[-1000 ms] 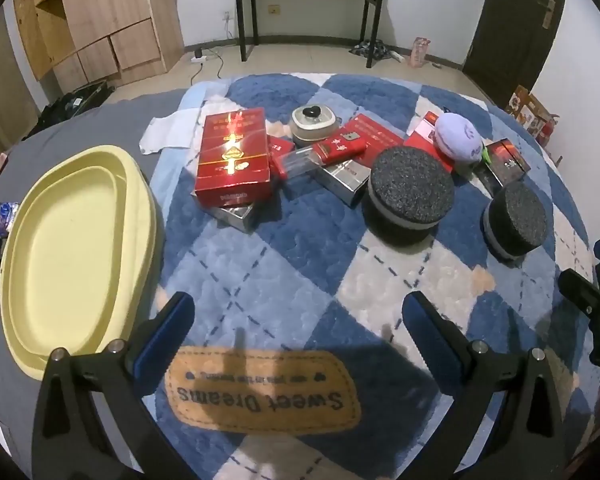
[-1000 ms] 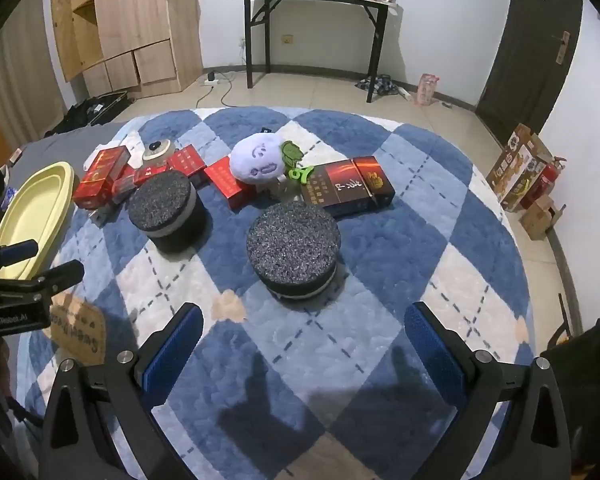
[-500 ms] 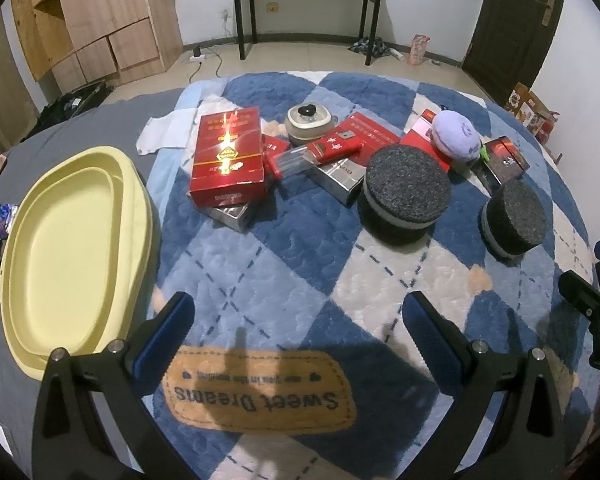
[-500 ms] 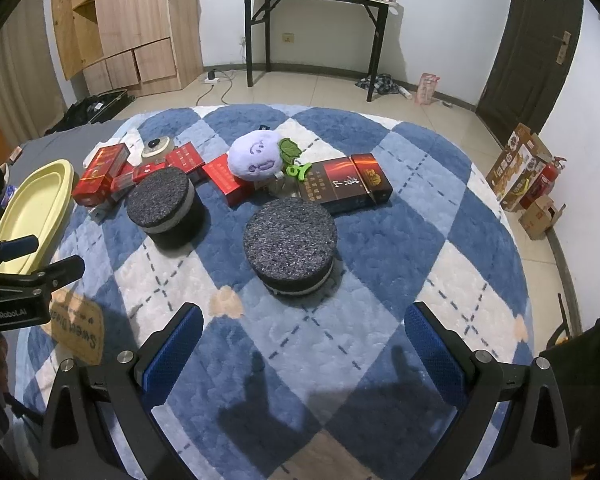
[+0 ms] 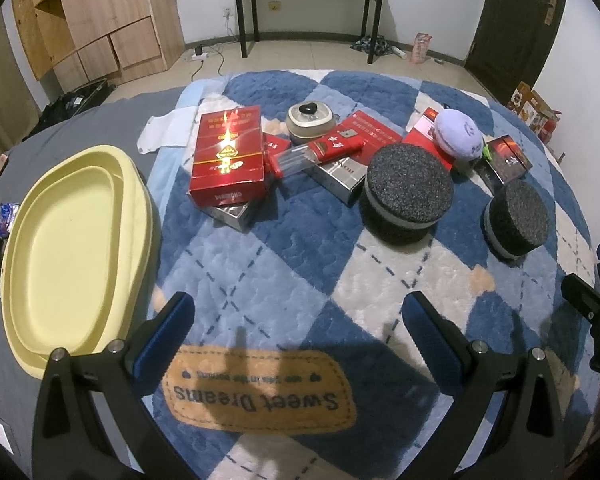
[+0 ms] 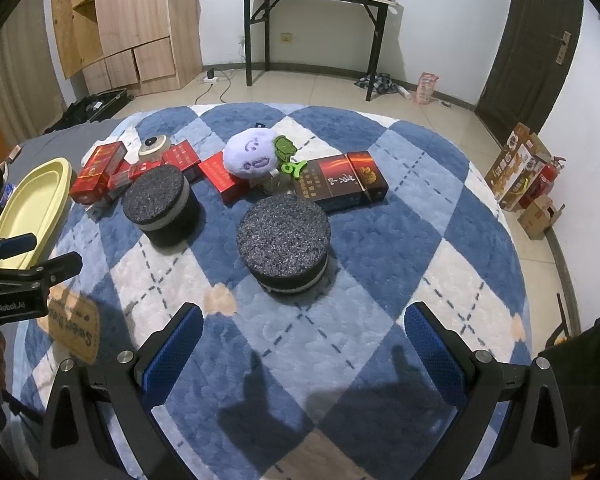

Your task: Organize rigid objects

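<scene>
A yellow oval tray (image 5: 72, 236) lies at the left edge of the blue checked blanket (image 5: 300, 248). A large red box (image 5: 228, 160) rests on a silver box, beside smaller red boxes (image 5: 340, 146) and a beige lidded pot (image 5: 310, 122). Two black foam discs (image 5: 406, 194) (image 5: 518, 220) stand to the right, with a purple plush (image 5: 460, 136) and a dark box (image 6: 340, 182) behind them. My left gripper (image 5: 300, 320) is open above the "Sweet Dreams" label. In the right wrist view my right gripper (image 6: 300, 332) is open, just short of the nearer disc (image 6: 284, 240).
Beyond the blanket are a tiled floor, a black-legged table (image 6: 316, 32), a wooden cabinet (image 6: 132, 28) and a dark door (image 6: 536, 40). Cardboard boxes (image 6: 516, 176) stand on the floor at the right. A white cloth (image 5: 168, 128) lies behind the red box.
Both grippers have drawn back slightly from the objects, which sit a little higher and farther in the views. Nothing was taken hold of.
</scene>
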Available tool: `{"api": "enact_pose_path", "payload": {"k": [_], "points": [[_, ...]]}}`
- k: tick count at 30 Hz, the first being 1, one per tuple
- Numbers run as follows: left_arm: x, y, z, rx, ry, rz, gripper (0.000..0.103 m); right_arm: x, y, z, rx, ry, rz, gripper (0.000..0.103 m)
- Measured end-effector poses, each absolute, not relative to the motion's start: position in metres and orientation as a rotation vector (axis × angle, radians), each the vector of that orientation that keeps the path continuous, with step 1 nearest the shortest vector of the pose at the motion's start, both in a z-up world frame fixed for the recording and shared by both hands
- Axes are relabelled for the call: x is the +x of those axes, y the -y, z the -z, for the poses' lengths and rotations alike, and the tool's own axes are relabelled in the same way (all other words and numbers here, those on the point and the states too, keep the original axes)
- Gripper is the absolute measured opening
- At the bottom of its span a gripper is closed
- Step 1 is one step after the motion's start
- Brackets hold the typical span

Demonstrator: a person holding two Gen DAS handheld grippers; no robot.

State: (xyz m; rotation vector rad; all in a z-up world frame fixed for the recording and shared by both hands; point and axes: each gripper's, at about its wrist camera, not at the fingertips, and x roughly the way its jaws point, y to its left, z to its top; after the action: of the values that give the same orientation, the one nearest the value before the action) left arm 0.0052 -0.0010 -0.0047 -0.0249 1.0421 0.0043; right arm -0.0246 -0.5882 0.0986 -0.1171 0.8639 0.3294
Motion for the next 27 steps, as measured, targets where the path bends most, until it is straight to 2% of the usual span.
{"api": "enact_pose_path", "payload": {"k": [27], "points": [[0.0037, -0.0031, 0.0123, -0.029, -1.069, -0.016, 0.103, -0.0234, 0.5801, -0.0934, -0.141, -0.867, -0.345, 0.103]]}}
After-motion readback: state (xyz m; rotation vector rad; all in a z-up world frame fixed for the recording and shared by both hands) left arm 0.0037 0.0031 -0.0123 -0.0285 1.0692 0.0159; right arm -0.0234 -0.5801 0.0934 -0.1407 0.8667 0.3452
